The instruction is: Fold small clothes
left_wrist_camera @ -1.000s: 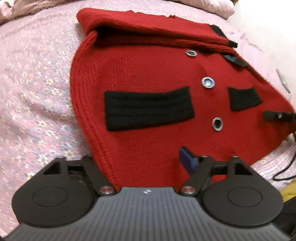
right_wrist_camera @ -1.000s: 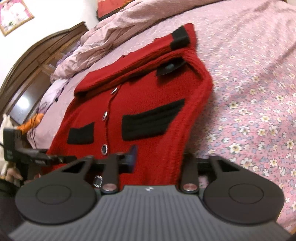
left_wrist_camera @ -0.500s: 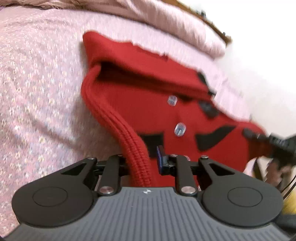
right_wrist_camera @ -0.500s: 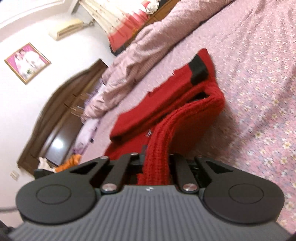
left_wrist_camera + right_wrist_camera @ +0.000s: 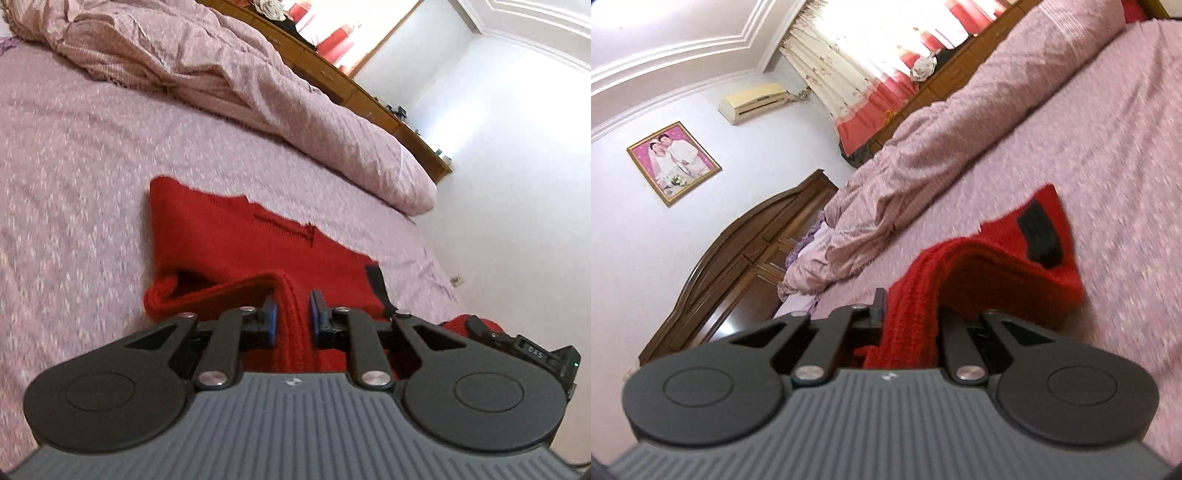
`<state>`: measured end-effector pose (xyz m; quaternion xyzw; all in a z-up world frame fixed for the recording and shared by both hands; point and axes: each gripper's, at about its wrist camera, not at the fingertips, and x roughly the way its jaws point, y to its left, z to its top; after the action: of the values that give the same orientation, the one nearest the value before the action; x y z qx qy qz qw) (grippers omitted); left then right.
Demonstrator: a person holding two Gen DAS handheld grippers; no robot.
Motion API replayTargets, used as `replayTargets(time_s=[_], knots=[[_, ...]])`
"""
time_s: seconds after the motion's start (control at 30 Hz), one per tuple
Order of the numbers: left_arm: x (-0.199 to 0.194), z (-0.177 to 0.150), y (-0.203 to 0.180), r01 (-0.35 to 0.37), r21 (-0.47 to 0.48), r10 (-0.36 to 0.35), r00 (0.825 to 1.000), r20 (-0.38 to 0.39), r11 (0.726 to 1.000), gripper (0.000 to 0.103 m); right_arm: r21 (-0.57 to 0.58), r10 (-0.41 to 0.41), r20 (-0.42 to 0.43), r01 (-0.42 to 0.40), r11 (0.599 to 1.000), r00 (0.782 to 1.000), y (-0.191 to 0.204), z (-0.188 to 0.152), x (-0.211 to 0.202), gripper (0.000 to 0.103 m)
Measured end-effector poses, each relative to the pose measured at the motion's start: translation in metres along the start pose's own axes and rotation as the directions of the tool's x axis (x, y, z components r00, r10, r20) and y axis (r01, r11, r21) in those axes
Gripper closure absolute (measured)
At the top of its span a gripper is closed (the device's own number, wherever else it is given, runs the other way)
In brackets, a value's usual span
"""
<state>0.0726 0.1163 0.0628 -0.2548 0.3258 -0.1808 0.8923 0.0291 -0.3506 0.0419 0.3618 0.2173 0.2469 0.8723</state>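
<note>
A red knitted cardigan point(image 5: 240, 240) with black trim point(image 5: 1038, 236) lies on the pink flowered bedsheet point(image 5: 74, 192). Its ribbed bottom hem is lifted off the bed at two spots. My left gripper point(image 5: 293, 312) has its jaws closing, and the blue pads point(image 5: 270, 317) press the hem's thick ribbing from both sides. My right gripper point(image 5: 910, 314) is shut on the hem's other end, where the red knit point(image 5: 997, 258) bunches between the fingers and hides one of them. The right gripper point(image 5: 517, 345) also shows at the left wrist view's right edge, holding red knit. The cardigan's buttoned front is hidden under the raised hem.
A crumpled pink quilt point(image 5: 258, 92) lies along the far side of the bed. A dark wooden headboard point(image 5: 738, 266) stands at the left in the right wrist view. White walls point(image 5: 517, 166) close the room beyond the bed's edge.
Both grippers shut on the cardigan's bottom hem and rose, pulling it up off the bed. Both views tilted up from the flat cardigan to the room.
</note>
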Motion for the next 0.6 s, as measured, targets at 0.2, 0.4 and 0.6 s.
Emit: replayTargets(time_s=[0.2, 0.4, 0.6], knots=[[0.023, 0.038, 0.008, -0.070, -0.023, 0.071, 0.996, 0.047, 0.997, 0.086, 0.014, -0.020, 0.040, 0.019, 1.000, 0.999, -0.007, 0.025, 0.026, 0.093], [0.072, 0.073, 0.028, -0.163, -0.036, 0.164, 0.986, 0.023, 0.986, 0.086, 0.043, -0.089, 0.068, 0.087, 0.995, 0.994, -0.028, 0.046, 0.063, 0.093], [0.129, 0.087, 0.054, -0.271, -0.024, 0.270, 0.962, -0.035, 0.962, 0.086, 0.047, -0.213, 0.041, 0.211, 0.976, 0.976, -0.063, 0.049, 0.106, 0.093]])
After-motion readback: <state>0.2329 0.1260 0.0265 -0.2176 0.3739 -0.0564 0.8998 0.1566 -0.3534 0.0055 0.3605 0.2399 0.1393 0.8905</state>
